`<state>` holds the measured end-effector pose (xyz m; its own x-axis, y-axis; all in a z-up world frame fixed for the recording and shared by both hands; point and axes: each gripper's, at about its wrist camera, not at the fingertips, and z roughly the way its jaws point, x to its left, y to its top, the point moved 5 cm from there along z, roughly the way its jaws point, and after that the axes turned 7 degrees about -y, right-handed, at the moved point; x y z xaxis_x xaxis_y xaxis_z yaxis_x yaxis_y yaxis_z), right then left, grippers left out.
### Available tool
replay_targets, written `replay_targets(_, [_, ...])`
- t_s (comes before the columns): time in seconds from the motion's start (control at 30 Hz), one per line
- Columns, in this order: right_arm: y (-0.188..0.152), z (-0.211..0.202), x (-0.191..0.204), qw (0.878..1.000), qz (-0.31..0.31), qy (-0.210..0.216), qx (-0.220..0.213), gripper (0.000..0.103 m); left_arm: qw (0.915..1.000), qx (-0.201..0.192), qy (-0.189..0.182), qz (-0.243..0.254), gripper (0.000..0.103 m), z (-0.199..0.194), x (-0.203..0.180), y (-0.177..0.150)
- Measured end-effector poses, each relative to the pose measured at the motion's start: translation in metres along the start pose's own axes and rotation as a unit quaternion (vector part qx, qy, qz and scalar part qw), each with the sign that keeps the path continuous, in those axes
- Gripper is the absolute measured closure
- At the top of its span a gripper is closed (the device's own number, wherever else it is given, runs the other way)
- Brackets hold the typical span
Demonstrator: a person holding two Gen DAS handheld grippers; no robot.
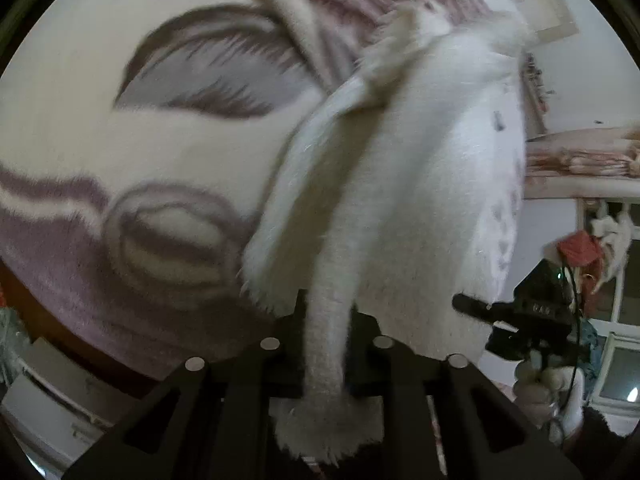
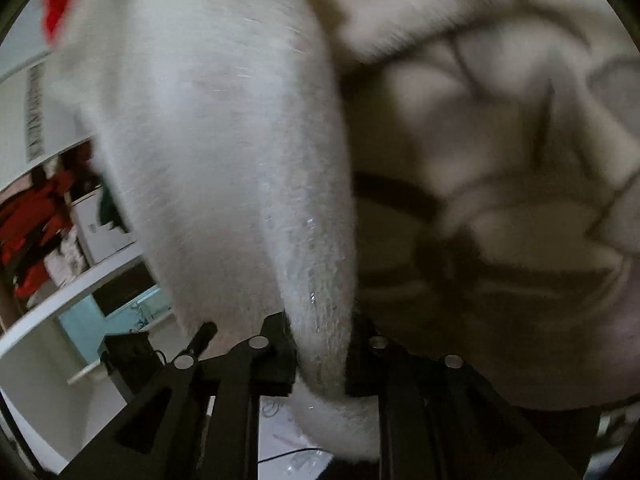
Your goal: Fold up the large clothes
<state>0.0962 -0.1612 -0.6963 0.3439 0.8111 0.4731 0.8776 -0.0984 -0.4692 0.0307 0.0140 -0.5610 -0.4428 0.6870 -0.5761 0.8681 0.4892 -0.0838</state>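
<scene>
A fluffy white garment (image 1: 420, 184) hangs stretched in the air between my two grippers. My left gripper (image 1: 326, 320) is shut on one pinched edge of it, with the fabric bunched between the black fingers (image 1: 288, 320). My right gripper (image 2: 320, 340) is shut on another edge of the white garment (image 2: 224, 140), which fills the left half of that view. The other gripper, held by a gloved hand (image 1: 536, 384), shows at the right of the left wrist view (image 1: 520, 316).
Below lies a cream blanket with purple-grey swirls (image 1: 120, 168), also blurred in the right wrist view (image 2: 500, 160). White shelves with red clothes (image 2: 36, 220) stand at the left. A window and hanging items (image 1: 612, 280) are at the right.
</scene>
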Motion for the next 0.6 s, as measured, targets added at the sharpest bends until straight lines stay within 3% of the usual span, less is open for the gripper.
replay_targets(0.03, [0.005, 0.002, -0.003, 1.000, 0.003, -0.024, 0.010, 0.072, 1.0000, 0.004, 0.003, -0.002, 0.085, -0.001, -0.001, 0.002])
replay_targets(0.1, [0.012, -0.004, 0.002, 0.997, -0.012, -0.078, 0.001, 0.067, 0.9997, -0.003, 0.024, 0.010, 0.081, -0.009, -0.006, 0.012])
replay_targets(0.2, [0.024, -0.053, 0.024, 0.989, -0.058, -0.121, -0.064, 0.064, 0.9966, -0.023, 0.069, 0.039, 0.051, -0.033, -0.008, 0.016])
replay_targets(0.23, [0.030, -0.068, 0.035, 0.986, -0.072, -0.123, -0.084, 0.064, 0.9951, -0.036, 0.078, 0.049, 0.031, -0.043, -0.010, 0.022])
replay_targets(0.27, [0.041, -0.084, 0.054, 0.983, -0.089, -0.116, -0.108, 0.064, 0.9934, -0.049, 0.086, 0.058, 0.019, -0.050, -0.011, 0.028])
replay_targets(0.4, [0.100, -0.098, 0.132, 0.974, -0.140, -0.069, -0.161, 0.064, 0.9872, -0.083, 0.109, 0.081, 0.017, -0.059, -0.014, 0.065])
replay_targets(0.5, [0.156, -0.080, 0.201, 0.965, -0.171, -0.052, -0.194, 0.064, 0.9839, -0.114, 0.095, 0.099, 0.017, -0.047, -0.034, 0.106])
replay_targets(0.53, [0.173, -0.068, 0.217, 0.962, -0.182, -0.058, -0.194, 0.064, 0.9822, -0.126, 0.088, 0.108, 0.017, -0.042, -0.044, 0.123])
replay_targets(0.6, [0.213, -0.032, 0.238, 0.962, -0.185, -0.111, -0.168, 0.064, 0.9807, -0.135, 0.070, 0.124, 0.017, -0.029, -0.062, 0.155])
